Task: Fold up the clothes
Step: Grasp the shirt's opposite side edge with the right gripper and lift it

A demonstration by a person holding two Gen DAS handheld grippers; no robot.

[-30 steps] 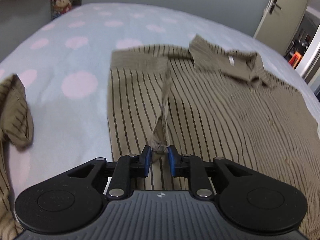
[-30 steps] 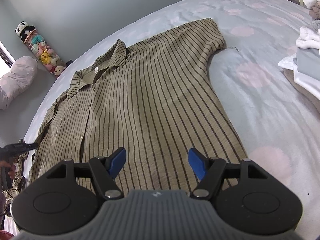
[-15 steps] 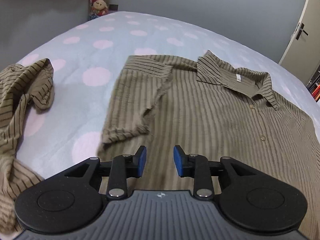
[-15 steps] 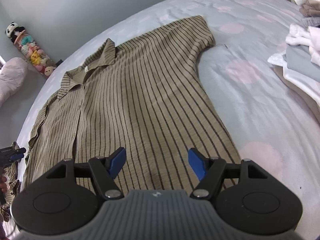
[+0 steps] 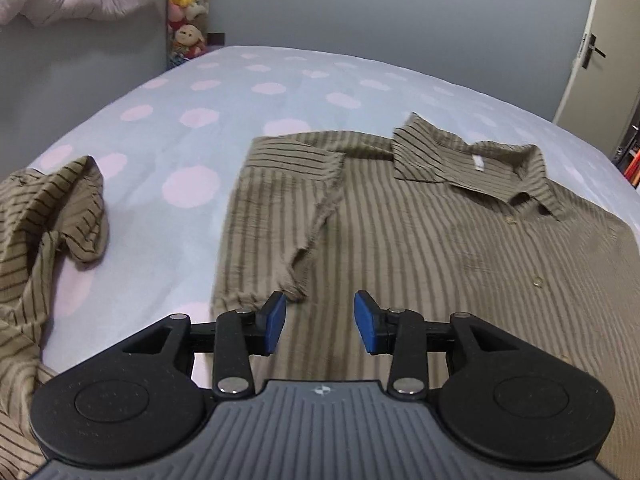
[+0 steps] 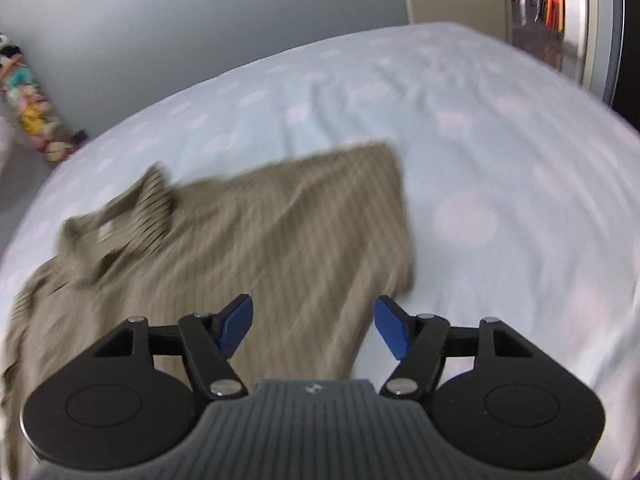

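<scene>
A: So, item one: shirt [image 5: 420,264]. Where is it, and in what condition?

B: On the bed [image 5: 224,100], front up, collar [image 5: 472,168] toward 1 o'clock in the left view. Tan, dark stripes, buttoned placket.

A: Folds entered so far?

B: One, by my judgement. The sleeve [image 5: 296,200] at 11 o'clock lies turned inward over the chest, its cuff end just ahead of the left claw [image 5: 320,322]. A little crumpled, not squared off.

A: The other side?

B: Unfolded. In the right view, which is blurred, the far sleeve [image 6: 360,200] lies spread flat on the bed at about 12 to 1 o'clock from the right claw [image 6: 312,326].

A: Claws, state?

B: Left: jaws opening, nothing between the pads, cloth below them only. Right: jaws standing wide, holding nothing, poised over the shirt's edge where cloth meets sheet.

A: Outstanding?

B: As I read it: second sleeve in, sides brought to the middle, then hem to collar. Well under halfway on this piece.

A: Further stock?

B: One more striped garment [image 5: 44,216], bunched at 9 o'clock in the left view, untouched by either claw. Whether it is a second shirt I cannot tell.

A: Anything else on the bed?

B: Nothing that concerns the fold. Plush toys [image 5: 186,12] stand against the wall at 11 o'clock, well apart.
</scene>
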